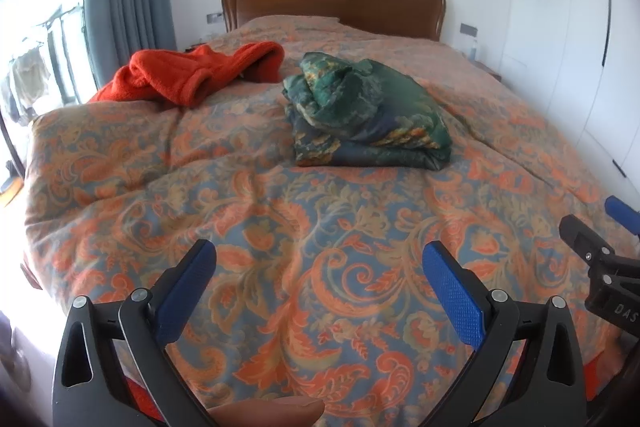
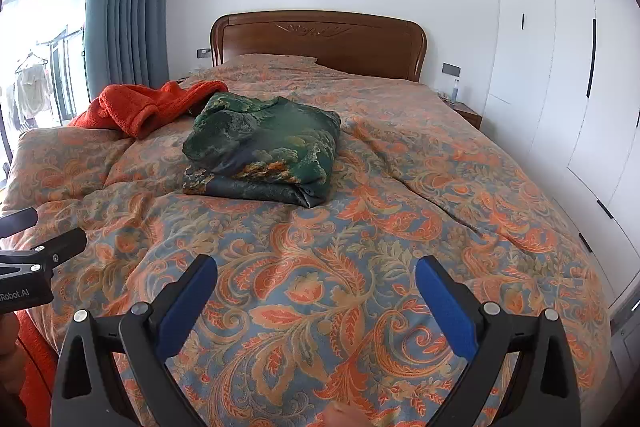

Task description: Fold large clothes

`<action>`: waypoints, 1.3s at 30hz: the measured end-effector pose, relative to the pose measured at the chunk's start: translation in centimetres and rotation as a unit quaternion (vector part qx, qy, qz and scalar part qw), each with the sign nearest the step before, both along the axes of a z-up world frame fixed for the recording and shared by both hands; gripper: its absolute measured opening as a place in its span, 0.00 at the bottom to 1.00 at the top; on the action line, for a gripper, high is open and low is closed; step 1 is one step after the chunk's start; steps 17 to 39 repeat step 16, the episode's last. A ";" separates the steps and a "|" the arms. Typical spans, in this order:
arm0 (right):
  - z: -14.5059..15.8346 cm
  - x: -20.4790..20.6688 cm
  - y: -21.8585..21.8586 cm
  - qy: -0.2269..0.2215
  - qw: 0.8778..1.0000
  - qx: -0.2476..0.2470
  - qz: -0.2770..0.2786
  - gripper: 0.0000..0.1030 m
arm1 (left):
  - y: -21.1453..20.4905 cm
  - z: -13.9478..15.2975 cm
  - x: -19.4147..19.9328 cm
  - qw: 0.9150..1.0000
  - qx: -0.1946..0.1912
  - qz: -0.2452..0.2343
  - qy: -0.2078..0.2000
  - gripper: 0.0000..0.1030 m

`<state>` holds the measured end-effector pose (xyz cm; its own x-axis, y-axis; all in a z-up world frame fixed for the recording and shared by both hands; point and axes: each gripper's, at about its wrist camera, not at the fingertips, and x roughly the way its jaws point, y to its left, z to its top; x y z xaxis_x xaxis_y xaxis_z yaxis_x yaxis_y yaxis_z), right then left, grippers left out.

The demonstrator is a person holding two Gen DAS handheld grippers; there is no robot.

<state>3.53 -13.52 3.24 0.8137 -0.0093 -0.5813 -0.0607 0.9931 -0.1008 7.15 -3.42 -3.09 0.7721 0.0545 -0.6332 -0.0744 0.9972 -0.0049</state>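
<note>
Both the left tongs [image 1: 318,287] and right tongs [image 2: 316,301] are held apart and empty above the foot of the bed [image 2: 400,267]. The green garment [image 2: 264,151] lies folded mid-bed; the red garment [image 2: 140,107] lies crumpled beside it, unfolded. It is judged next: a reach and spreading are required.

The left claw [image 1: 318,261] is spread wide, its blue fingers [image 1: 188,291] far apart and holding nothing. The right claw [image 2: 316,277] is spread the same way and is also empty. The two claws are side by side, both pointing forward.
</note>
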 end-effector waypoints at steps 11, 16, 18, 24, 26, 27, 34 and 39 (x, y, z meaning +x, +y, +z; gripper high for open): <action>-0.1 -0.2 0.8 0.009 1.000 -0.017 0.004 0.98 | 0.1 -0.4 0.0 1.000 -0.004 -0.006 0.000 1.00; -0.3 -0.4 0.8 0.016 1.000 -0.011 0.009 0.98 | 0.1 -0.5 -0.1 1.000 -0.008 -0.004 0.004 1.00; -0.3 -0.4 0.8 0.016 1.000 -0.011 0.009 0.98 | 0.1 -0.5 -0.1 1.000 -0.008 -0.004 0.004 1.00; -0.3 -0.4 0.8 0.016 1.000 -0.011 0.009 0.98 | 0.1 -0.5 -0.1 1.000 -0.008 -0.004 0.004 1.00; -0.3 -0.4 0.8 0.016 1.000 -0.011 0.009 0.98 | 0.1 -0.5 -0.1 1.000 -0.008 -0.004 0.004 1.00; -0.3 -0.4 0.8 0.016 1.000 -0.011 0.009 0.98 | 0.1 -0.5 -0.1 1.000 -0.008 -0.004 0.004 1.00; -0.3 -0.4 0.8 0.016 1.000 -0.011 0.009 0.98 | 0.1 -0.5 -0.1 1.000 -0.008 -0.004 0.004 1.00; -0.3 -0.4 0.8 0.016 1.000 -0.011 0.009 0.98 | 0.1 -0.5 -0.1 1.000 -0.008 -0.004 0.004 1.00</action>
